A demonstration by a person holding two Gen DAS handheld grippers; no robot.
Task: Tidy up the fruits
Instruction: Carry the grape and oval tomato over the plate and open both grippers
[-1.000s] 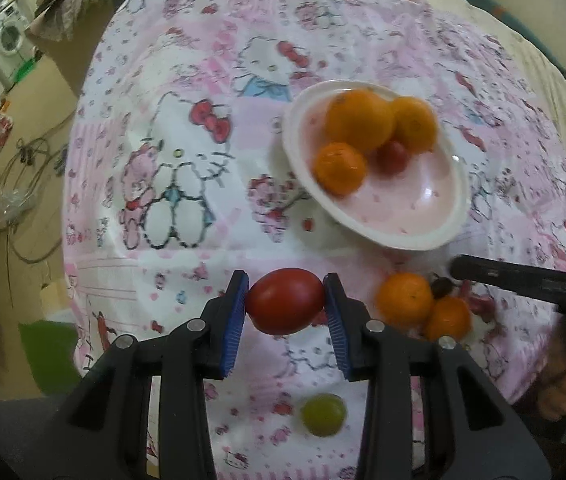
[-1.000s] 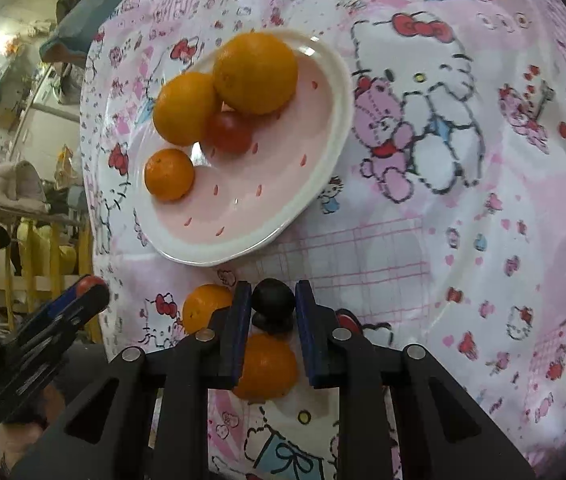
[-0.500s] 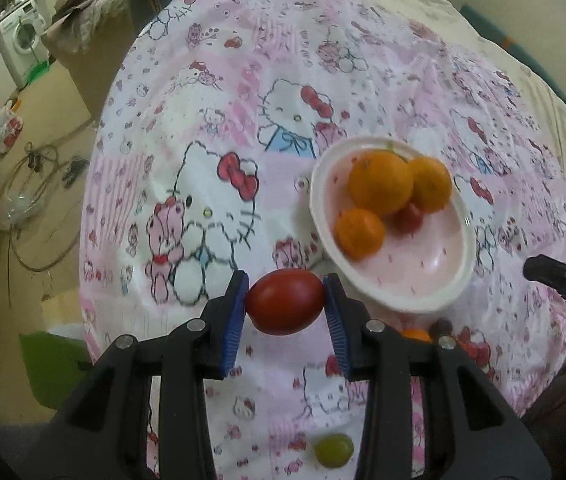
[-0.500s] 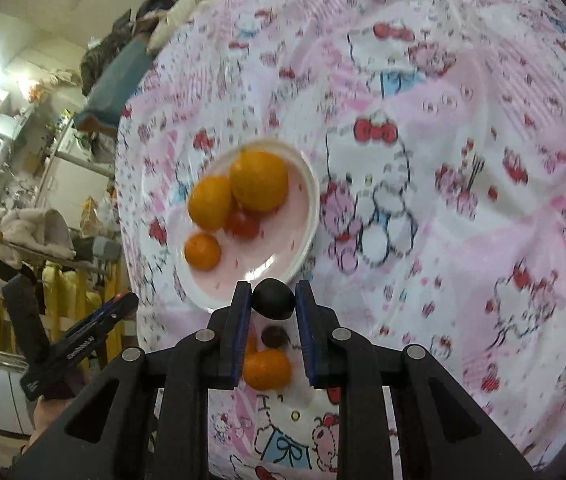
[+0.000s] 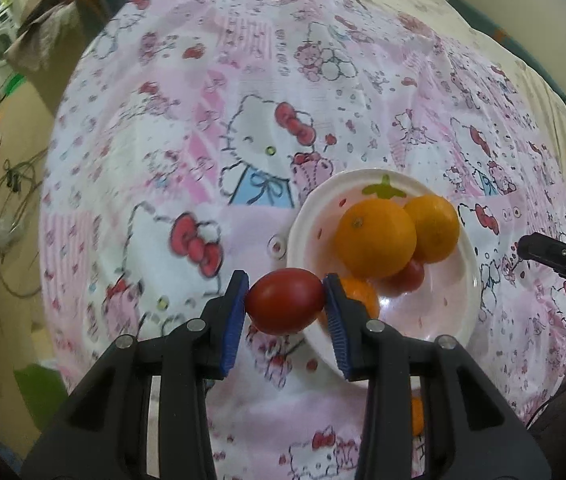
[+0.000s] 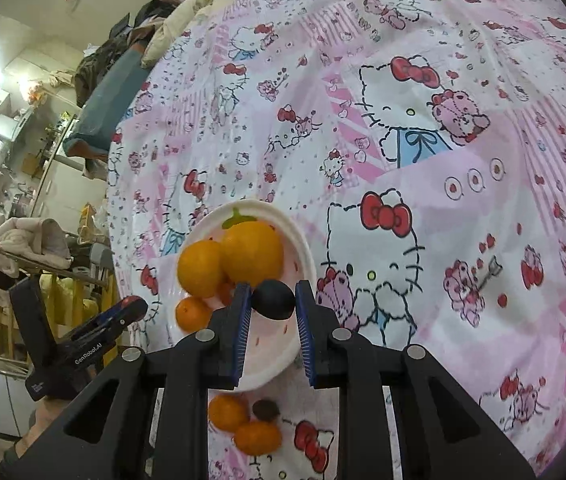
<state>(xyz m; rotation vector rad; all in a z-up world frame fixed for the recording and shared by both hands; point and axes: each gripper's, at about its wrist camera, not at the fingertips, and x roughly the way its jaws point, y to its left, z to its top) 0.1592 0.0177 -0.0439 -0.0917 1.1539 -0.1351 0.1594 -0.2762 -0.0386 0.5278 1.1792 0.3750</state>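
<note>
My left gripper [image 5: 285,307] is shut on a red tomato [image 5: 285,306], held above the cloth just left of the white plate [image 5: 465,304]. The plate holds three oranges [image 5: 375,237] and a small red fruit [image 5: 409,276]. My right gripper [image 6: 273,301] is shut on a dark plum [image 6: 273,300], held over the plate's [image 6: 303,246] right side. In the right wrist view two oranges [image 6: 227,412] and a dark fruit [image 6: 265,409] lie on the cloth in front of the plate.
The pink Hello Kitty cloth [image 5: 243,120] covers a bed. The other gripper shows at the right edge of the left wrist view [image 5: 555,258] and at lower left of the right wrist view [image 6: 83,344]. Room clutter and floor lie left.
Both grippers have lifted with their fruits and moved toward the plate. The green grape has left the left wrist view.
</note>
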